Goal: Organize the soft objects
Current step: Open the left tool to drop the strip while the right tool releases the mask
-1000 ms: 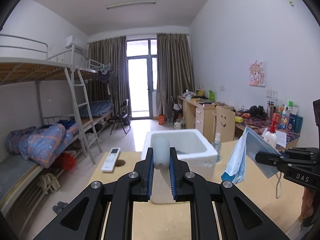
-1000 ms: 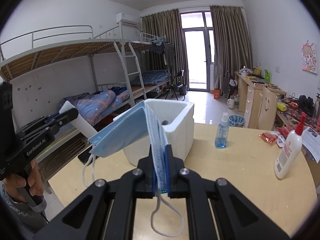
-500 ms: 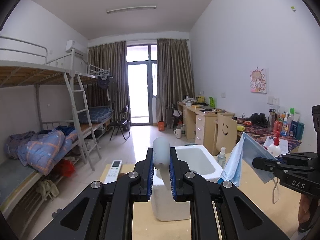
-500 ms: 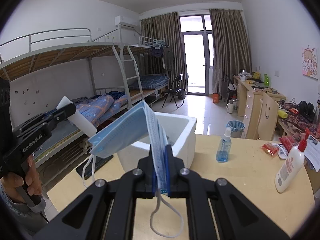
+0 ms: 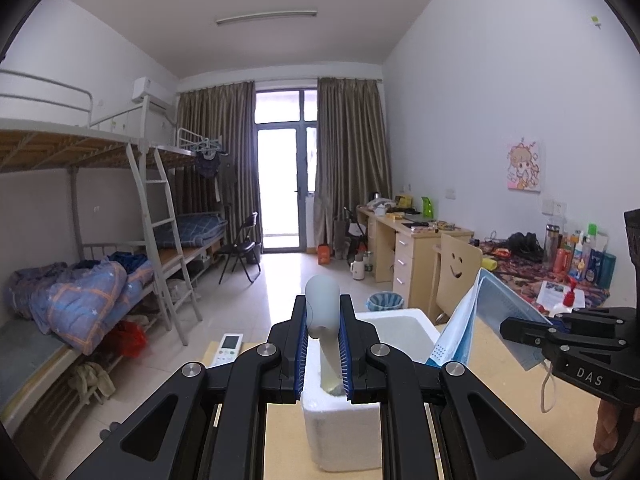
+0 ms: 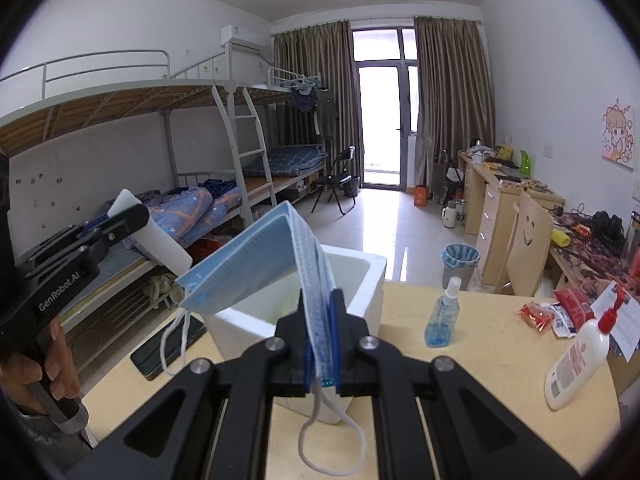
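My left gripper (image 5: 323, 344) is shut on a white squeeze tube (image 5: 322, 312) and holds it above the near left corner of a white foam box (image 5: 396, 330). The tube also shows in the right wrist view (image 6: 160, 240), left of the box (image 6: 360, 276). My right gripper (image 6: 320, 344) is shut on a blue face mask (image 6: 248, 268) and holds it over the box's near edge, ear loops hanging down. The mask also shows in the left wrist view (image 5: 460, 336), right of the box.
On the wooden table (image 6: 480, 380) stand a blue spray bottle (image 6: 443, 316), a white lotion bottle with red pump (image 6: 580, 360) and red snack packets (image 6: 552, 314). A remote control (image 5: 228, 347) and a dark phone (image 6: 168, 348) lie at the left edge.
Both grippers have risen and moved closer over the foam box, which now sits lower in both views. Both grips are unchanged.
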The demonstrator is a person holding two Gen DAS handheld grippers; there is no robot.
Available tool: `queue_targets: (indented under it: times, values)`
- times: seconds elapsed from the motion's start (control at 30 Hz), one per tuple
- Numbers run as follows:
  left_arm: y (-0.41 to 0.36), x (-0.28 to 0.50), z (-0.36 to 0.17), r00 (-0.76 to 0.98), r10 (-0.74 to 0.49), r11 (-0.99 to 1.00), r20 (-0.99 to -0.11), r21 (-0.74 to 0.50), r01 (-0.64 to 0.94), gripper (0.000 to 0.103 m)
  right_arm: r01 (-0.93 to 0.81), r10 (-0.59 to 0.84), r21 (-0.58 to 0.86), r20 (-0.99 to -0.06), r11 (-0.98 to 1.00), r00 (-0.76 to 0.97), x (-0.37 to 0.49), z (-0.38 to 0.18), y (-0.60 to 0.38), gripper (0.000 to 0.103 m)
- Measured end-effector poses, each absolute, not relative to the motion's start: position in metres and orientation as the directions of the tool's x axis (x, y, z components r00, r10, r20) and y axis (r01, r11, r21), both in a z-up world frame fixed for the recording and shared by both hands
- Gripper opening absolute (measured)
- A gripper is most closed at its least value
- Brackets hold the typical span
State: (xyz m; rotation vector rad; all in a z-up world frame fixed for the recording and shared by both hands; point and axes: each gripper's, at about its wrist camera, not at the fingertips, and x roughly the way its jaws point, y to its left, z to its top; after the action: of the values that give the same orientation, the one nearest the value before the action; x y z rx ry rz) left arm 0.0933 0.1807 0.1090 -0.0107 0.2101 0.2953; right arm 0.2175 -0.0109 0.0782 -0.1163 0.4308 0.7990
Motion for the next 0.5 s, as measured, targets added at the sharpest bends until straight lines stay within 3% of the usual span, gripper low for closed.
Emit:
queue_targets:
  times: [0.5]
  values:
    - [0.201,0.124,0.109,0.925,0.308,0.950,-0.223,0.021,-0.311,0.015,-0.708,0.654,0.039,-0.421,0.705,0.628,0.249,0.082,0.015,0.010]
